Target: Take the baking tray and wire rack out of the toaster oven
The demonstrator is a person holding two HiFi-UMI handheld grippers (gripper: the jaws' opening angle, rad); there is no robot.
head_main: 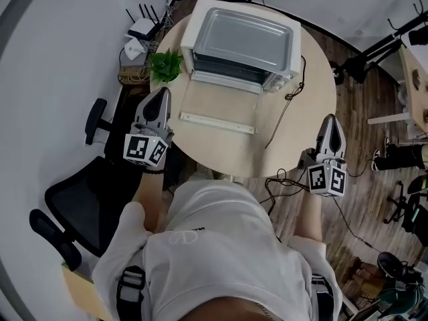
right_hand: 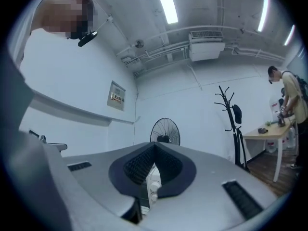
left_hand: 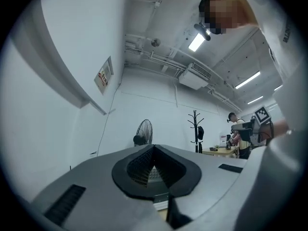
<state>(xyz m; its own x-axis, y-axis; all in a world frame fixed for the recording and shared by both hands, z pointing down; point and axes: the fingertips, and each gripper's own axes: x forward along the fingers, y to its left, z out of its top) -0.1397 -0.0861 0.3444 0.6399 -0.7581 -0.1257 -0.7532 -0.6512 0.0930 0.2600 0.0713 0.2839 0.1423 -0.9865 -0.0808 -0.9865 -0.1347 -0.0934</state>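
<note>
A white toaster oven (head_main: 241, 42) stands at the far side of the round wooden table (head_main: 311, 99). Its glass door (head_main: 217, 105) lies folded down flat, handle toward me. The oven's inside is dark; no tray or rack shows in it. My left gripper (head_main: 160, 93) hovers over the table's left edge, left of the door, shut with nothing in it. My right gripper (head_main: 330, 119) hangs off the table's right edge, also shut and empty. In the left gripper view the pads (left_hand: 154, 147) meet. In the right gripper view (right_hand: 155, 146) the oven's knobs (right_hand: 153, 184) peep through below the tips.
A small green plant (head_main: 166, 64) sits left of the oven. The oven's cable (head_main: 284, 109) trails over the table's right half. A black office chair (head_main: 73, 192) stands at my left, a router (head_main: 142, 27) behind the plant. A standing fan (right_hand: 164, 133) and a coat stand (right_hand: 231, 124) are beyond.
</note>
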